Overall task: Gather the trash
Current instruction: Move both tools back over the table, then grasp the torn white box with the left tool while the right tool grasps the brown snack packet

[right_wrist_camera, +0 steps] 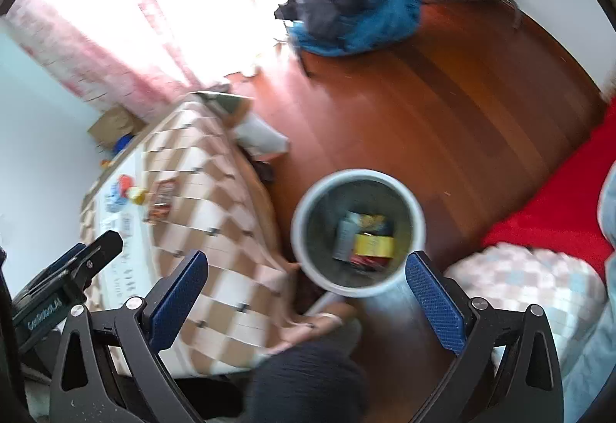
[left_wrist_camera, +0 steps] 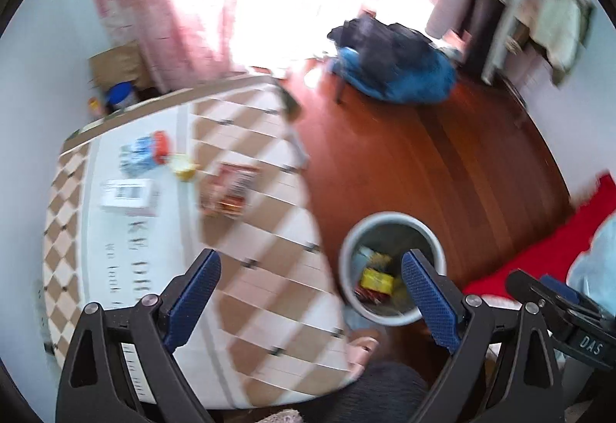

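Both tongs gape, released and empty: the left gripper (left_wrist_camera: 310,292) above the checkered table's (left_wrist_camera: 269,280) near edge, the right gripper (right_wrist_camera: 308,290) over the grey trash bin (right_wrist_camera: 417,226) holding wrappers, right of the table.

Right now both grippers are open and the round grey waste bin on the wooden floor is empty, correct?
Not quite. The round grey waste bin is not empty: the right wrist view shows a yellow packet and other wrappers inside. The left gripper and right gripper are open.
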### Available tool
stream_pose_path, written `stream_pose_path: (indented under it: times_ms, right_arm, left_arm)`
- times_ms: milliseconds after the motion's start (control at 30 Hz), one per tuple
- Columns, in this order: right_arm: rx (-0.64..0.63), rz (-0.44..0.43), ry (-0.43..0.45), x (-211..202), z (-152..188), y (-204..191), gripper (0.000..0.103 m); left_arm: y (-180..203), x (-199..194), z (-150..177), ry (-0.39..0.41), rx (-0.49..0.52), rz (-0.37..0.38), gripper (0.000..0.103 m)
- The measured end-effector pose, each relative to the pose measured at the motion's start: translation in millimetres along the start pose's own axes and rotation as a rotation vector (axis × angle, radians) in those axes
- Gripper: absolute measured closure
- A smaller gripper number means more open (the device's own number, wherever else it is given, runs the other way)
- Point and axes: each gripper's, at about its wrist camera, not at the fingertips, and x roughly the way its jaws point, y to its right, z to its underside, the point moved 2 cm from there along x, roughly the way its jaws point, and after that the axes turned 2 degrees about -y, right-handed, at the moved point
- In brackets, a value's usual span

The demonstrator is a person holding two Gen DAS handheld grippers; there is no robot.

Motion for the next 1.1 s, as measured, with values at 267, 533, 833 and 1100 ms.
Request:
stream_pose_path:
  times_ms: [267,533,833,1100]
  right_arm:
    - [-0.065,-0.069,-0.073,77.1,-26.3,-122.8,0.000]
    - [-0.086,-0.033,-0.211,203.2,-41.0,-213.1,0.003]
    - [-0.109,0.010,-0.265,268.5,-45.5,-263.9,0.005]
    - [-0.167,0.062,-0.272,284.9,-45.8,-282.4,0.027]
  left_arm:
    - [-161.6,43.5,-23.4,-0.064,-0.305,-0.125,0.007]
    - [-256.0,128.3,-31.1,-0.213,-0.550,-0.088,0.008]
    - [-279.9,169.1,-42.1,-0.266,-0.722,0.015,0.031]
    - [-272.3,151.4,-43.2,-0.223,-0.531,-0.045,0.073]
